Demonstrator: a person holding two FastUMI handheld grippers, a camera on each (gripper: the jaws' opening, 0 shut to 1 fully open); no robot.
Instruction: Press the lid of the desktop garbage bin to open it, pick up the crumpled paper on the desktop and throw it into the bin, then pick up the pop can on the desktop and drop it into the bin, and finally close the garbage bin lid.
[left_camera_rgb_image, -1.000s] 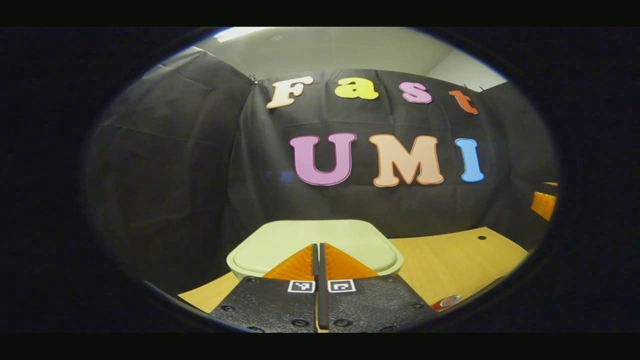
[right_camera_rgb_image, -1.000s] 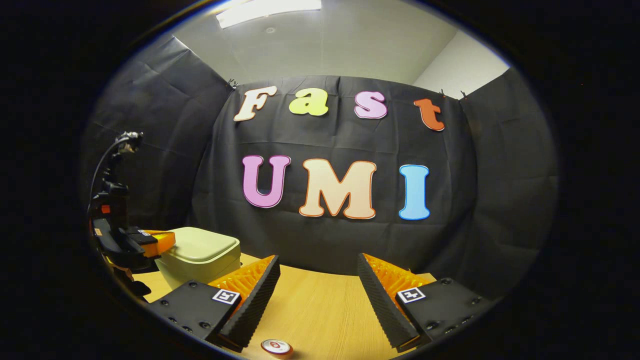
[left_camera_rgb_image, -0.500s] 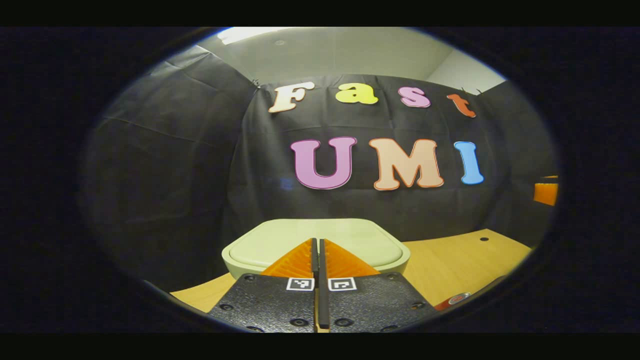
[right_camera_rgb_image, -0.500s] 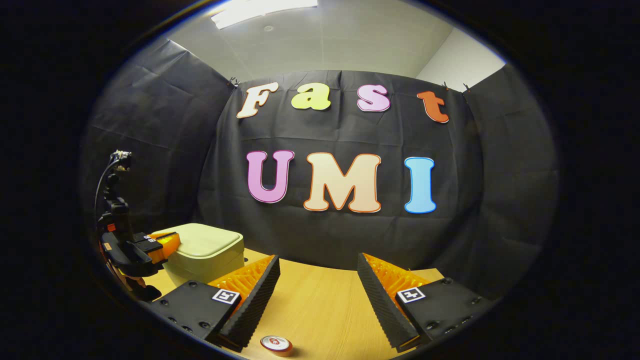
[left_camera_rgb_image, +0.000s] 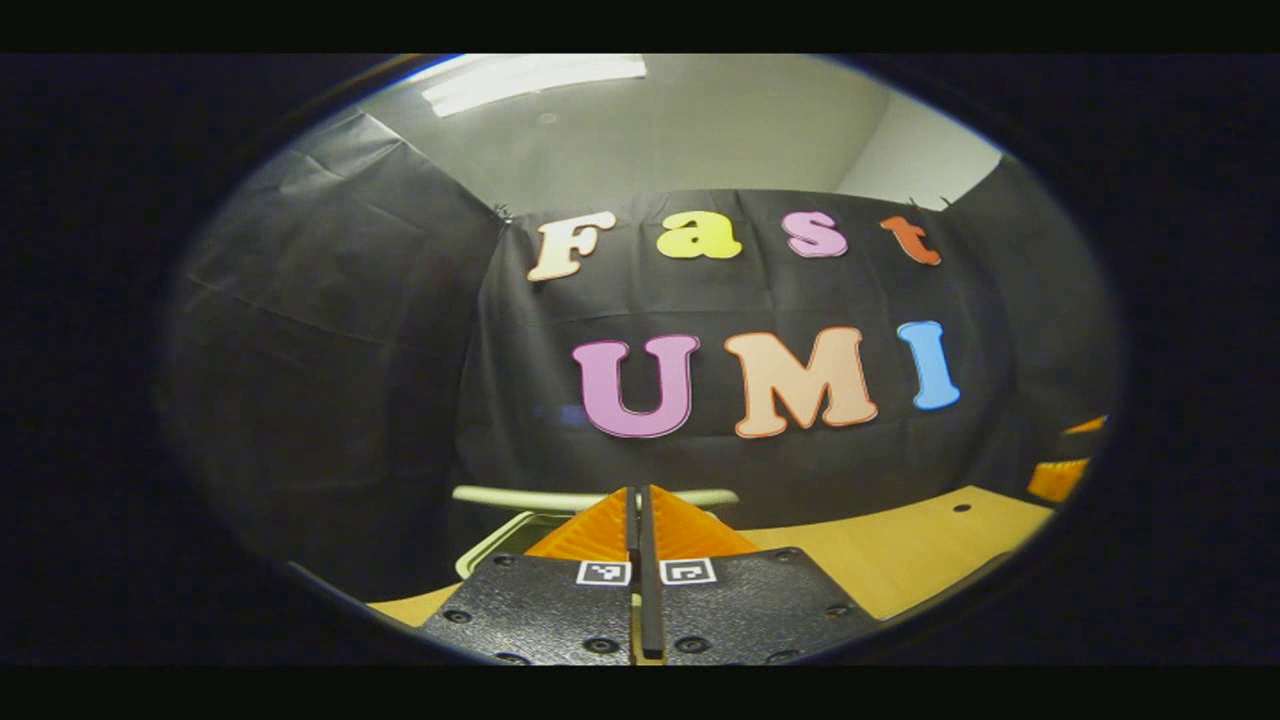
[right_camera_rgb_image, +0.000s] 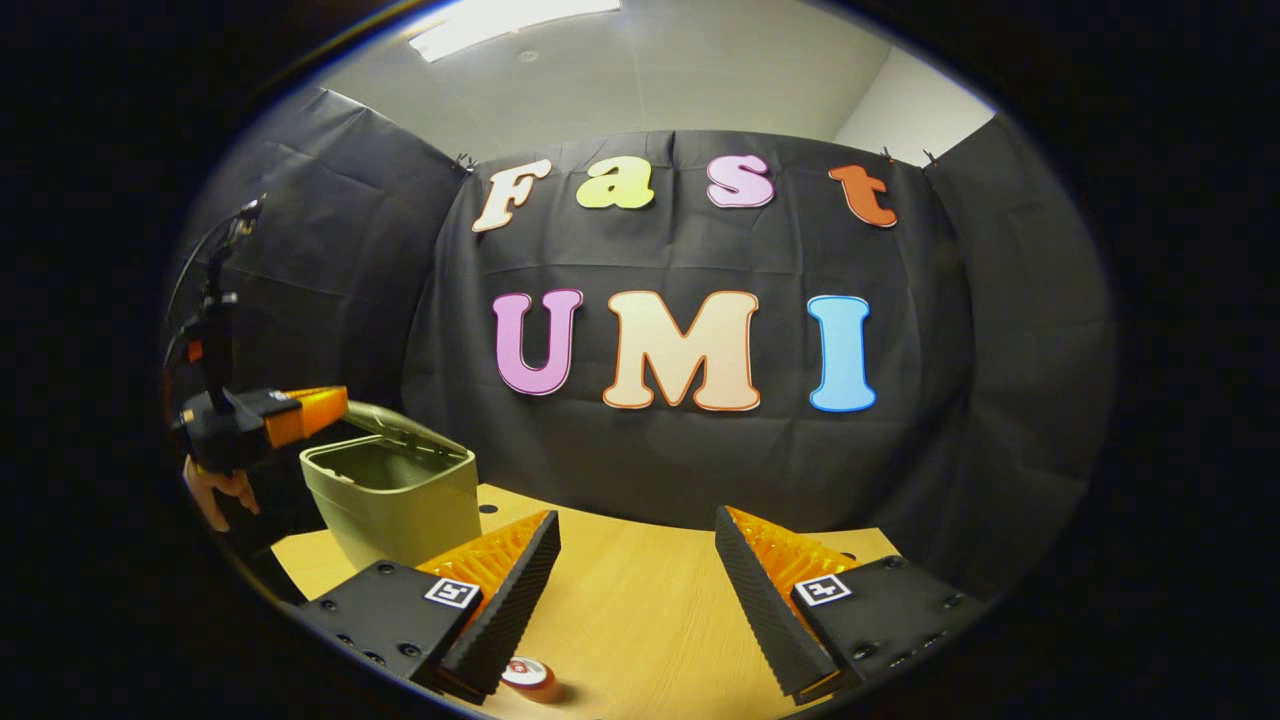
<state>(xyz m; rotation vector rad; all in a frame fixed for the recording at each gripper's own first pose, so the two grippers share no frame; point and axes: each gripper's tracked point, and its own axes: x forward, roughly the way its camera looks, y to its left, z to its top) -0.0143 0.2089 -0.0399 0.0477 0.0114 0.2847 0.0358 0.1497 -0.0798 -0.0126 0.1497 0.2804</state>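
Left claw (left_camera_rgb_image: 640, 510) pressed together just above the bin (right_camera_rgb_image: 395, 505) w/ lid (right_camera_rgb_image: 400, 425) already up, right claw (right_camera_rgb_image: 637, 575) apart, can (right_camera_rgb_image: 527, 675) at its 6 o'clock; paper & can left.

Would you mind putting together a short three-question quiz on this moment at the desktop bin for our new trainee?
1. True or false: the lid of the garbage bin is raised, so the inside shows in the right gripper view.
2. Which gripper has its fingers apart? A) the left gripper B) the right gripper
3. Fill in: on the wooden desktop, low between the right gripper's fingers, stands the top of the ____.

Key
1. True: the lid is tilted up behind the open rim.
2. B: the left gripper's fingers are pressed together, holding nothing.
3. pop can
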